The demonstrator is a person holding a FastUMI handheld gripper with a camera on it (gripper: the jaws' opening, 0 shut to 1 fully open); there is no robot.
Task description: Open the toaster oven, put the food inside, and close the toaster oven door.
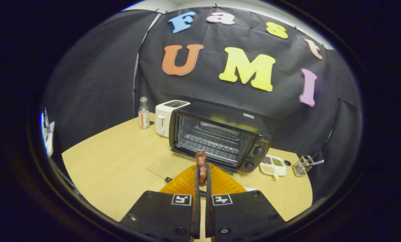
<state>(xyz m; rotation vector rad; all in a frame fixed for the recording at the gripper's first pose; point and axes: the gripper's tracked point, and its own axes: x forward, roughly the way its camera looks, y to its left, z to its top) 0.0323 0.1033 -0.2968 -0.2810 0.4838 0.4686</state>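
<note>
I have the gripper (202, 178) pinched nearly closed on the food (201, 166), a dark reddish piece standing up between the fingertips over the orange plate (187, 184). My grip looks thin, so a jolt could drop it onto the plate or the table (113, 161). Just beyond, the glass door (168, 165) lies flat; coming in low could knock it. Farther on, the oven (220, 137) gapes open with its rack (210, 143) showing; a tilted entry might snag the bars. A condiment dish (273, 164) sits to the right.
</note>
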